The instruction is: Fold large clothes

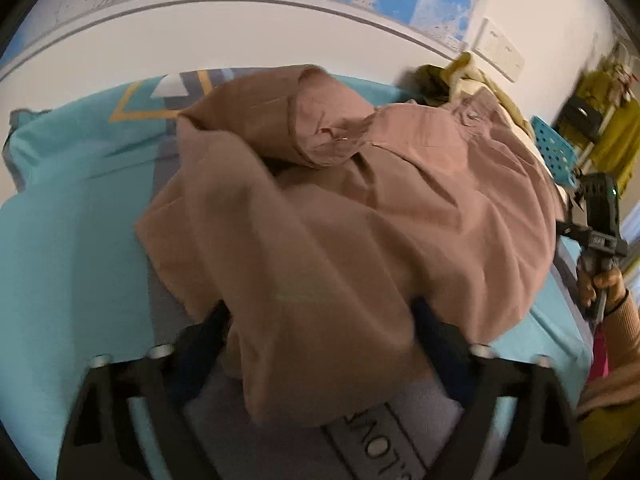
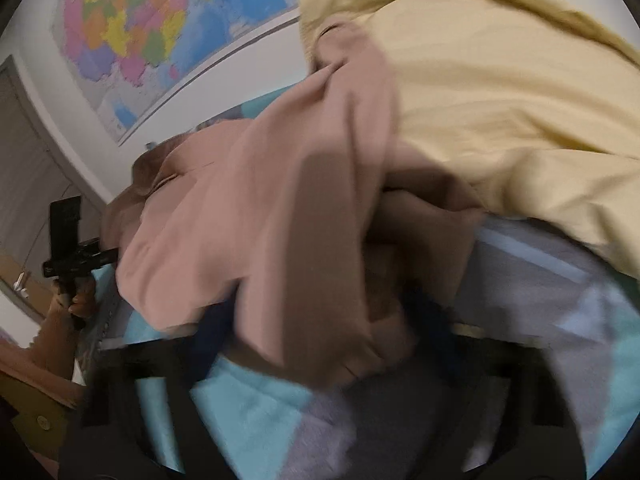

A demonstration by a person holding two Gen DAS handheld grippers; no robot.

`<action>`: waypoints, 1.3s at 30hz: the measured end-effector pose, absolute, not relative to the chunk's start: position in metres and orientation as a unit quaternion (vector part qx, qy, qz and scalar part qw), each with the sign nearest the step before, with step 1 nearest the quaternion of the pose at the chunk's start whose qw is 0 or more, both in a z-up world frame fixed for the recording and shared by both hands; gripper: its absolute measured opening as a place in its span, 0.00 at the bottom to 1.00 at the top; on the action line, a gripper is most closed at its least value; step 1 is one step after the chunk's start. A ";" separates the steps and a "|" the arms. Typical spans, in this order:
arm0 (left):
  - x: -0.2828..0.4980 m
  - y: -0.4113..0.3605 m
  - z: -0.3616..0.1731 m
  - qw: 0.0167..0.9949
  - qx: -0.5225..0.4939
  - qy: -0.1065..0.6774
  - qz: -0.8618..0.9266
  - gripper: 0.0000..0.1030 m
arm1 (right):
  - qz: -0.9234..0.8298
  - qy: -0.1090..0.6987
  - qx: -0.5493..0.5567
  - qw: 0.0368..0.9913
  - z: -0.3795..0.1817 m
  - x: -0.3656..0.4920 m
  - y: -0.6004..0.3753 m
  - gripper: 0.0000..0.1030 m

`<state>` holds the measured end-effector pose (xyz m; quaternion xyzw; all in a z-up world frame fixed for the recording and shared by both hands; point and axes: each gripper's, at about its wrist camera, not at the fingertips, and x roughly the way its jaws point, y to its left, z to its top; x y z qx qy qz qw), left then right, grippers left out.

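Observation:
A large dusty-pink garment lies bunched on a teal and grey bed sheet. My left gripper has the garment's near edge draped between its fingers, which stand wide apart, so I cannot tell its grip. The right gripper shows in the left wrist view at the far right, held in a hand. In the right wrist view my right gripper has the pink garment bunched between its blurred fingers. The left gripper shows at the far left, held in a hand.
A pale yellow cloth lies beside the pink garment. An olive cloth pile sits by the wall. A blue perforated basket stands at the right. A map hangs on the white wall.

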<state>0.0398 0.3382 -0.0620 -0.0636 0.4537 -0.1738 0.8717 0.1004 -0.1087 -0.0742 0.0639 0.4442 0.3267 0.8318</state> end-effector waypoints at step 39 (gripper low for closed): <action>0.069 0.296 -0.055 0.861 -0.007 0.496 -0.113 0.33 | 0.315 0.460 -0.055 0.828 -0.043 0.094 -0.040 0.04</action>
